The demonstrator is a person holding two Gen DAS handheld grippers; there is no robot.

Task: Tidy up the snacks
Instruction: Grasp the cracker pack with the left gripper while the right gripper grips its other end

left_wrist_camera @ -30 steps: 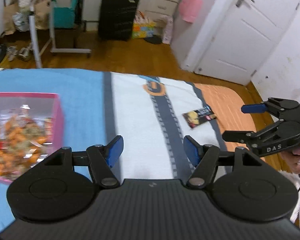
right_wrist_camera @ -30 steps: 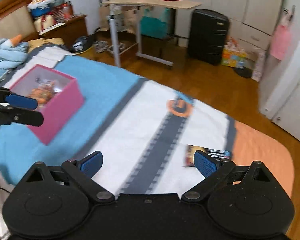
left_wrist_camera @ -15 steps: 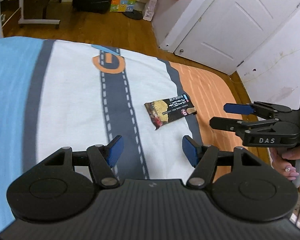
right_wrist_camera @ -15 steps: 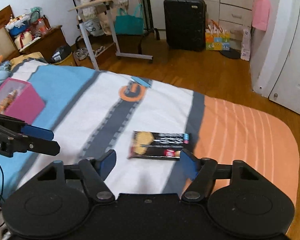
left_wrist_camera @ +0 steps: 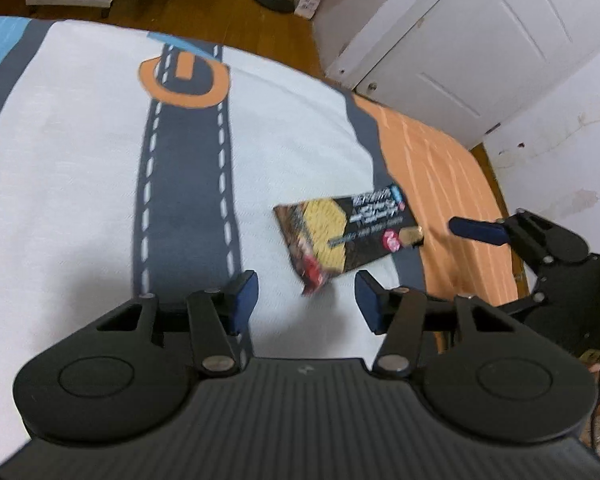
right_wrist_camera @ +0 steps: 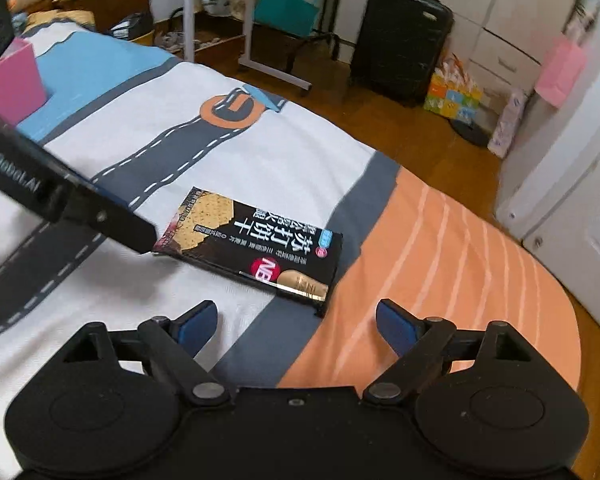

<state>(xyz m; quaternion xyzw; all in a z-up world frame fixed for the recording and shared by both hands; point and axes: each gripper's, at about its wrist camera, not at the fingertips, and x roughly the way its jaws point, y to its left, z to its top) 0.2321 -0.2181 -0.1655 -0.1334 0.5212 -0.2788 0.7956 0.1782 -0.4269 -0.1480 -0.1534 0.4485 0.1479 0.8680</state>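
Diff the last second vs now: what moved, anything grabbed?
Both hand-held grippers swung away from the pink box and dropped toward the snack packet. Left hand-held gripper is closing, right hand-held gripper opening; nothing sits between either pair of jaws. Nothing grabbed. The packet stayed flat on the bedsheet.

Snack packet (right_wrist_camera: 256,246) on bedspread (right_wrist_camera: 300,168), between both tongs.

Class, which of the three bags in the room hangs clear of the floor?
The pink bag, hanging up on the right; the teal bag sits under the desk and the patterned bag stands beside the black suitcase.
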